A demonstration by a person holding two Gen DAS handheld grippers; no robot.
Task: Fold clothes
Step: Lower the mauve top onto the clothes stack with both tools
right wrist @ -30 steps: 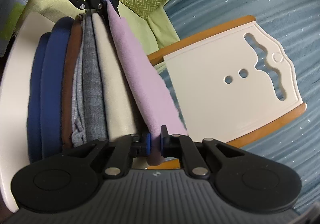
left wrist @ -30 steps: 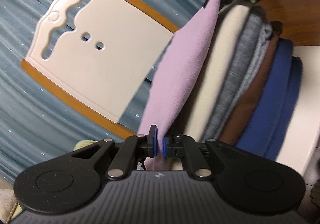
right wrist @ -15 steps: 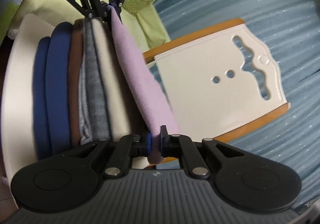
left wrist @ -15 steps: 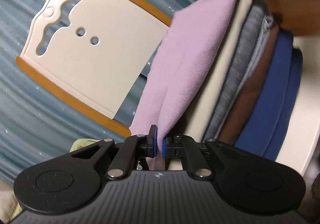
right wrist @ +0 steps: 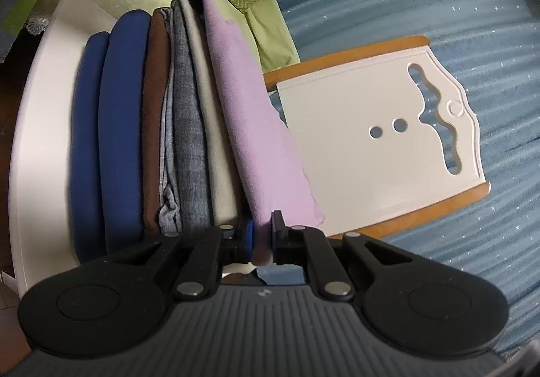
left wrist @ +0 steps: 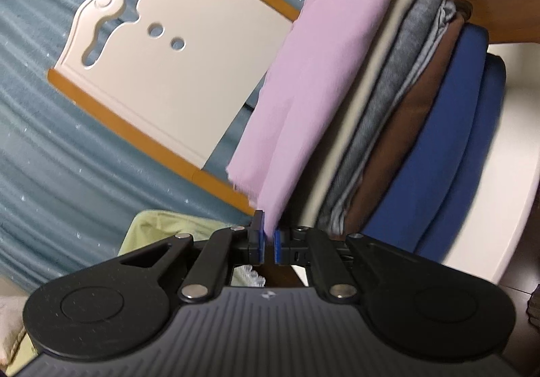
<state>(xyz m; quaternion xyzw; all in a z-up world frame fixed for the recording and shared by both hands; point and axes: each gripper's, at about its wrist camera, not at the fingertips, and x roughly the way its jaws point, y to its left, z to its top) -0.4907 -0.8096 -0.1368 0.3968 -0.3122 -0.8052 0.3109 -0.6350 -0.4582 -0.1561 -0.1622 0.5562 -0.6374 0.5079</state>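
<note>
Both hand-held grippers, left (left wrist: 267, 242) and right (right wrist: 260, 243), stay pinched on the lilac cloth (left wrist: 324, 73), now lifted flatter over the folded stack (left wrist: 422, 127), likely for stacking.

Soft matt lilac cloth (left wrist: 314, 90); smooth white board (left wrist: 189, 73) with wood edging

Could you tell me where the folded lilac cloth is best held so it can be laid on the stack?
By its two end corners, one gripper at each, coming in along the long edge. The lilac cloth hangs as a flat panel beside the stack of folded clothes; the left gripper and right gripper already pinch opposite ends, keeping it taut.
</note>
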